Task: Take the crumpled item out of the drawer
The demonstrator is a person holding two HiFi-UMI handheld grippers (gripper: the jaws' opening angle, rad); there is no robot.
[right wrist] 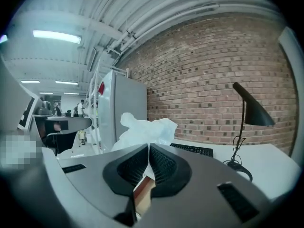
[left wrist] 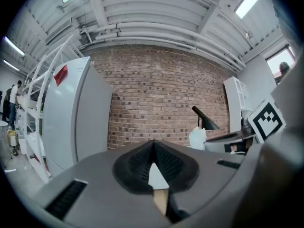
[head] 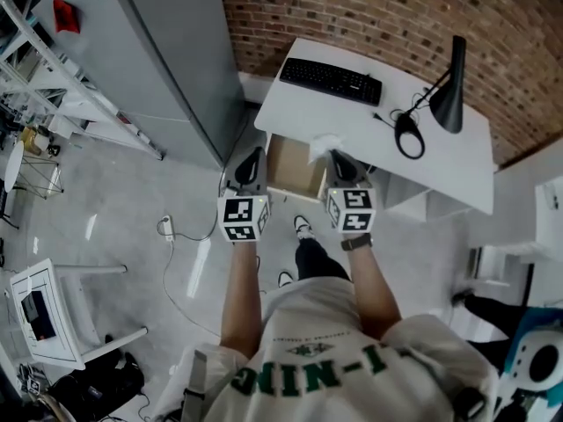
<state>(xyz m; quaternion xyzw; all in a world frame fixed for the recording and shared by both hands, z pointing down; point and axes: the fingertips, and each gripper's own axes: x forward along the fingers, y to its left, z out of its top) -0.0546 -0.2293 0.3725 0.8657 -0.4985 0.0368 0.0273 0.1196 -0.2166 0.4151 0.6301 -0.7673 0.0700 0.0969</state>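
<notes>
One open drawer (head: 286,167), wood-lined, pulled out from under the white surface (head: 440,161). Above the drawer's back right corner, the right gripper (head: 339,158), jaws pinched together on the crumpled item (right wrist: 142,132), white and papery, lifted clear of the drawer and bunched up past the jaw tips. Above the drawer's left side, the left gripper (head: 252,158), jaws closed tip to tip on nothing. Beyond the drawer, on the surface, a black keyboard (head: 332,80); farther right of the drawer, a black lamp (head: 449,90). Behind the drawer, a brick wall (head: 352,7); left of the drawer, a tall grey cabinet (head: 167,60)
</notes>
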